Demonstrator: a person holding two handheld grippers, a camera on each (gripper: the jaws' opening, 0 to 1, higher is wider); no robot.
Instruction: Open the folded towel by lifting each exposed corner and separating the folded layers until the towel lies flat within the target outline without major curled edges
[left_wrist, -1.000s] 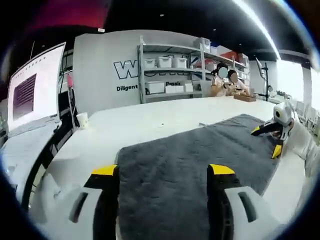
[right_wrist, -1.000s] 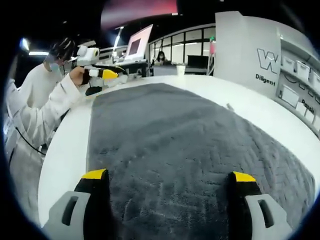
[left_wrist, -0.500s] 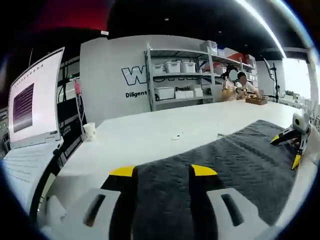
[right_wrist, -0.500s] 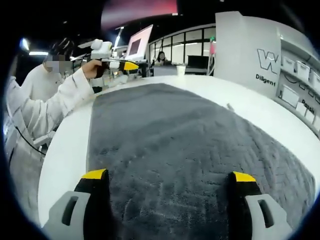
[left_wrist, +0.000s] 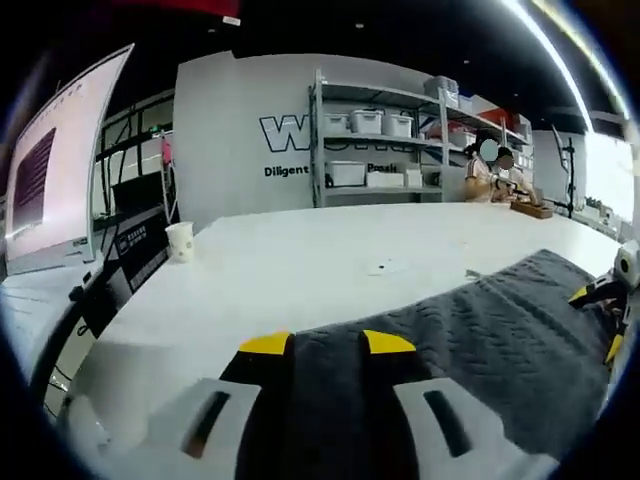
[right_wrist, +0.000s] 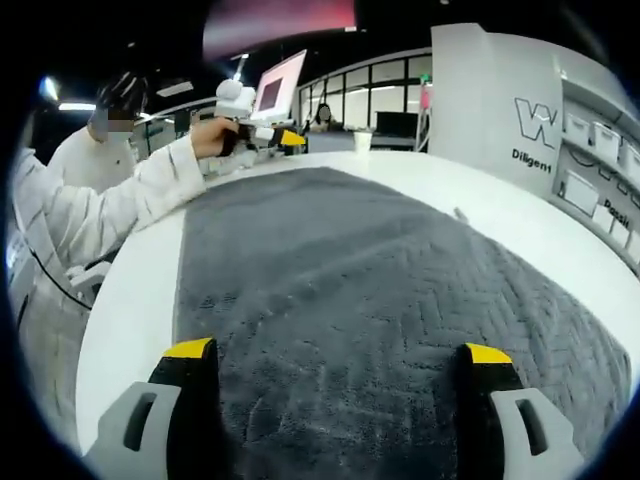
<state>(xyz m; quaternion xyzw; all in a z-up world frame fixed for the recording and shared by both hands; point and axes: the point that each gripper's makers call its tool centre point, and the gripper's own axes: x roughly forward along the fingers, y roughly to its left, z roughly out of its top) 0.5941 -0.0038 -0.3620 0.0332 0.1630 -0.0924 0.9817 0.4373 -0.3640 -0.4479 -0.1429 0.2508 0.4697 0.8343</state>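
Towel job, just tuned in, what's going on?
A person holds a gripper in each hand over a grey towel spread on a white table. The left gripper has its jaws narrowed around the towel's near edge, though a firm pinch can't be confirmed. The right gripper is wide open, jaws resting over the opposite end. In the right gripper view the towel looks mostly flat, and no target outline can be made out.

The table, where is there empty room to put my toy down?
The white table is bare in a wide patch between the grey towel and the paper cup, on towards the shelves. In the right gripper view a bare strip runs between the towel's edge and the person's sleeve. It is crowded at the towel's far end, around the left tool.
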